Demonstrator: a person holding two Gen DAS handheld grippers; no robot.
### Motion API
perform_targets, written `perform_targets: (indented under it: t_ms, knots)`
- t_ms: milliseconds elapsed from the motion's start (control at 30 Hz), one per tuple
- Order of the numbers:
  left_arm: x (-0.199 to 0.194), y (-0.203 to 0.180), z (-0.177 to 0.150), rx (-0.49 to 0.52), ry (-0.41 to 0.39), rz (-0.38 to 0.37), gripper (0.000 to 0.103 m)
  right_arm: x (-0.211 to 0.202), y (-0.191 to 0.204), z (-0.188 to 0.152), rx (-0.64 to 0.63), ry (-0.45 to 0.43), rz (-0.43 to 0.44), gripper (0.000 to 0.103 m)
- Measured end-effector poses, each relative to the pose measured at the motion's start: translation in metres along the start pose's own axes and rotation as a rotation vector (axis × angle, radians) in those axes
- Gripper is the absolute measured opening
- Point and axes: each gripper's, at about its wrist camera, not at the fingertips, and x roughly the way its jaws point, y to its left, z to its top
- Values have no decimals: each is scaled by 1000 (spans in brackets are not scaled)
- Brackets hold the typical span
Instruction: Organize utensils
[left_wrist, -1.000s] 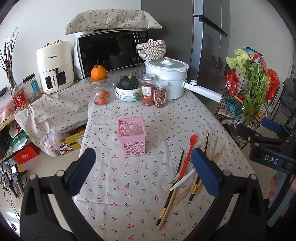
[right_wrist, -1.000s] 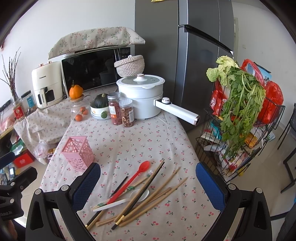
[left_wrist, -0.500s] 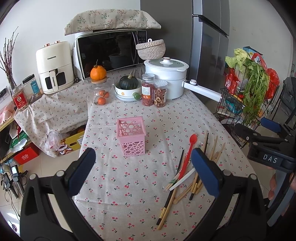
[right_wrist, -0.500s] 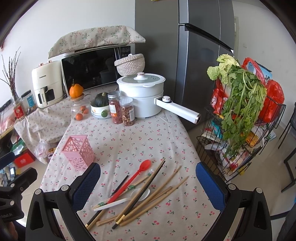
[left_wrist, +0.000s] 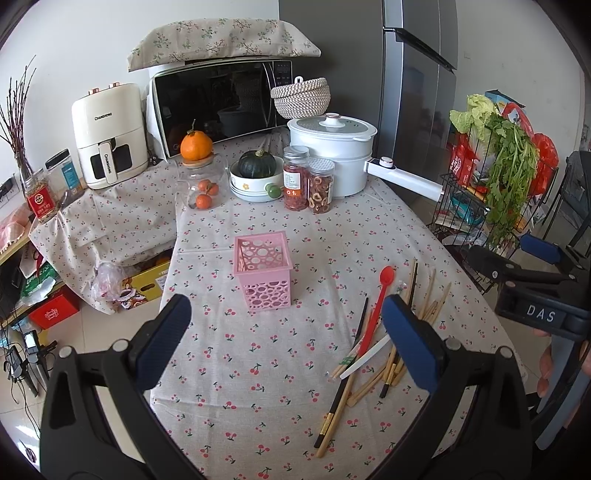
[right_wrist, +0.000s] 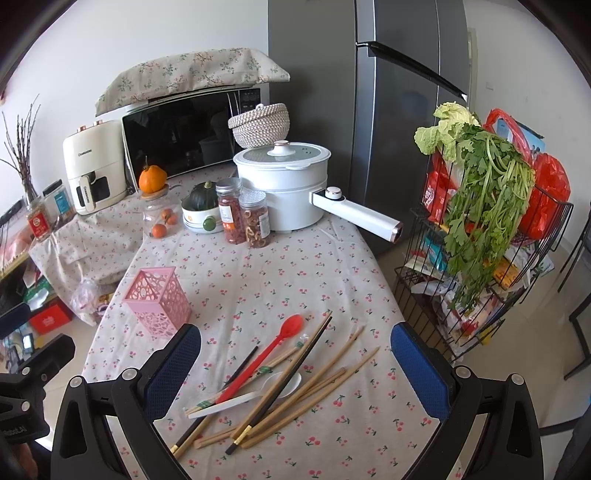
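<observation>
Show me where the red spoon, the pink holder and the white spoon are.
red spoon (right_wrist: 292, 326), right wrist view, on its bowl.
pink holder (left_wrist: 266, 291), left wrist view, on its front wall.
white spoon (right_wrist: 221, 407), right wrist view, on its handle.

The left gripper hides part of the chopsticks; the white spoon lies half buried under crossed chopsticks.

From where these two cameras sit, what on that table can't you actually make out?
- Inside of the pink holder: both views, its walls hide the bottom.
- White spoon: right wrist view, red spoon and chopsticks lie across it.
- Chopsticks' exact count: left wrist view, the left gripper finger covers some.
- Jar labels: too small to read.
</observation>
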Motion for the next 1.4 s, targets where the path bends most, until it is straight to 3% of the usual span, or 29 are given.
perform_targets:
  t_ms: [200, 433, 667, 933, 1100, 1200, 1233, 1300, 1400]
  knots:
    - [3, -2, 1, 16, -3, 4, 102, 3, -3, 2, 12, 15, 10, 103]
    - [20, -12, 5, 63, 41, -93, 102, 15, -12, 8, 24, 52, 9, 103]
    - [63, -41, 9, 184, 204, -170, 102, 54, -42, 11, 93, 183, 10, 103]
    - [132, -60, 9, 132, 403, -241, 99, 109, -84, 9, 172, 389, 2, 103]
    - [177, -79, 10, 86, 506, -326, 76, 135, -97, 1, 163, 480, -27, 103]
    - [201, -95, 12, 83, 543, -356, 70, 148, -101, -3, 135, 511, -61, 103]
    - [210, -99, 13, 86, 554, -362, 67, 152, -102, -4, 131, 522, -66, 103]
    - [227, -106, 14, 98, 576, -367, 51, 158, -108, -6, 138, 545, -73, 103]
    - [248, -119, 13, 150, 603, -353, 41, 166, -117, -8, 155, 570, -78, 103]
